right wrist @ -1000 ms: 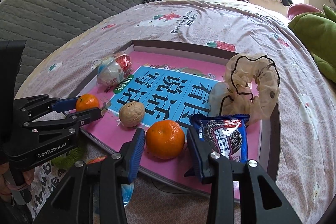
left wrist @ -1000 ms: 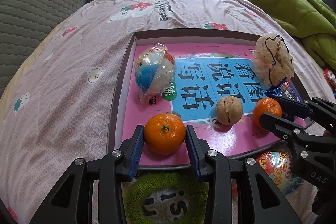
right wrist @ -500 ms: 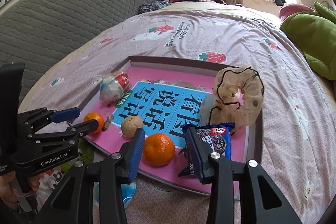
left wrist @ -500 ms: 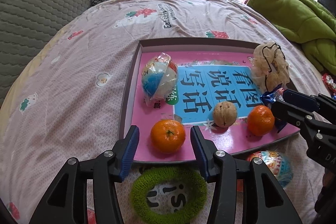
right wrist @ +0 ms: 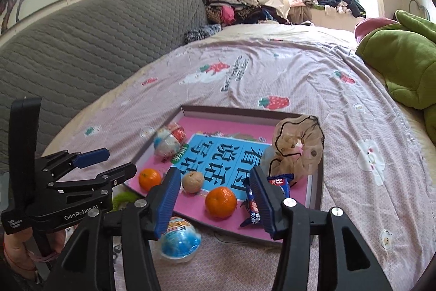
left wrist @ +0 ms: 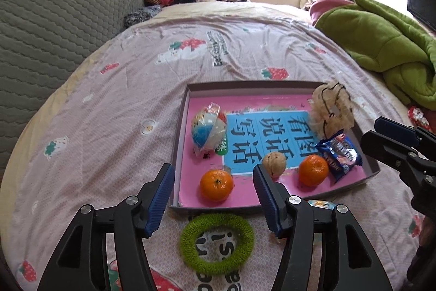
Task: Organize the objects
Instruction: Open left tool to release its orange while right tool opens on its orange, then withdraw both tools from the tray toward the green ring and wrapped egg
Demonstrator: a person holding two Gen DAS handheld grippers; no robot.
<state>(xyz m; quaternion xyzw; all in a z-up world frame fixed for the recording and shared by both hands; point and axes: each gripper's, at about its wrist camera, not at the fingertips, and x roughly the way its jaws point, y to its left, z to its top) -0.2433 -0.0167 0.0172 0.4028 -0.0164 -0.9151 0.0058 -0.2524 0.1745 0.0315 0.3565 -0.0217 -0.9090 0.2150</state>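
A pink tray (left wrist: 188, 111) (right wrist: 316, 190) lies on the bed. It holds two oranges (left wrist: 216, 185) (right wrist: 220, 202), a walnut (left wrist: 274, 164) (right wrist: 193, 182), a wrapped toy ball (left wrist: 208, 129) (right wrist: 169, 138), a beige scrunchie (left wrist: 331, 109) (right wrist: 298, 152) and a blue cookie packet (left wrist: 340, 152) (right wrist: 280, 184). My left gripper (left wrist: 212, 198) is open and empty, held back above the tray's near edge. My right gripper (right wrist: 215, 199) is open and empty, its jaws standing either side of the right orange but above it.
A green fuzzy ring (left wrist: 217, 243) and a second wrapped ball (right wrist: 179, 239) lie on the pink bedsheet in front of the tray. A green blanket (left wrist: 387, 42) lies at right, a grey headboard (left wrist: 54, 18) at left, and clothes are piled by the window.
Both grippers have opened off the oranges and pulled back and up from the tray. The two oranges stay where they were set on the tray.
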